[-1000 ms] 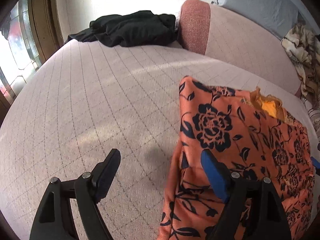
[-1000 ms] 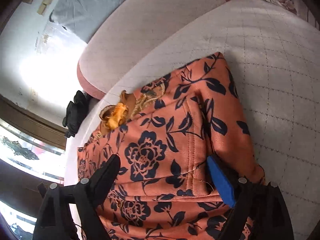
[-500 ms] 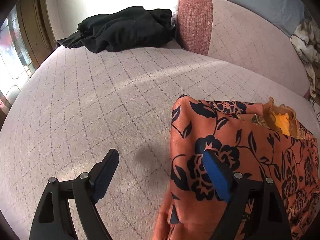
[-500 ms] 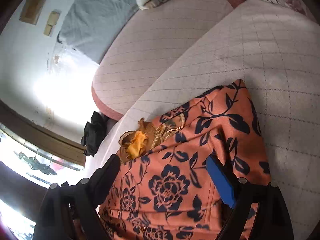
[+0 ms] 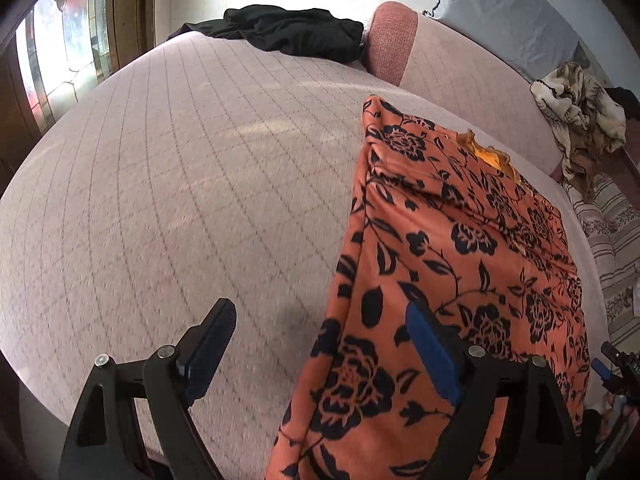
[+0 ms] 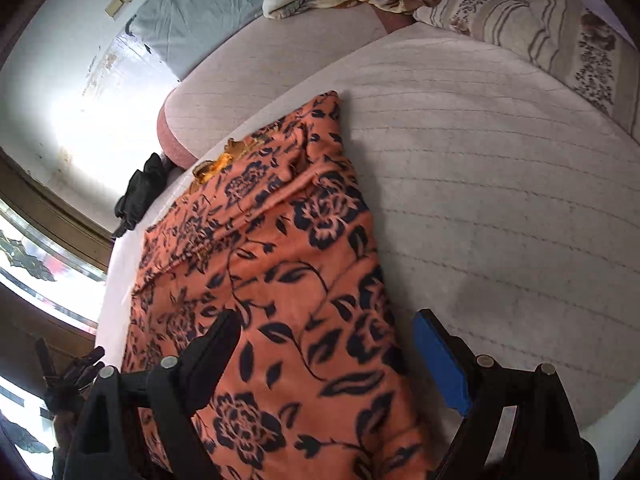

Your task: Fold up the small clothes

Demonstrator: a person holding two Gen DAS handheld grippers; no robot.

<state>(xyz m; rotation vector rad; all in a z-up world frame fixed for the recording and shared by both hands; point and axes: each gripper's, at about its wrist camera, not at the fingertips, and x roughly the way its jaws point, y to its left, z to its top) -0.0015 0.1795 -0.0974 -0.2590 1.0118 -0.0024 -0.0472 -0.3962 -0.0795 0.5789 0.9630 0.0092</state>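
Bare bed left and right of the orange floral garment. Its long axis runs away from the cameras, collar at the far end. Left tongs and right tongs both apart, clamping nothing.

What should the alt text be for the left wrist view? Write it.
An orange floral garment lies on a pale quilted bed, with the open left tool over its left edge and nothing gripped. A black garment sits at the bed's far end.
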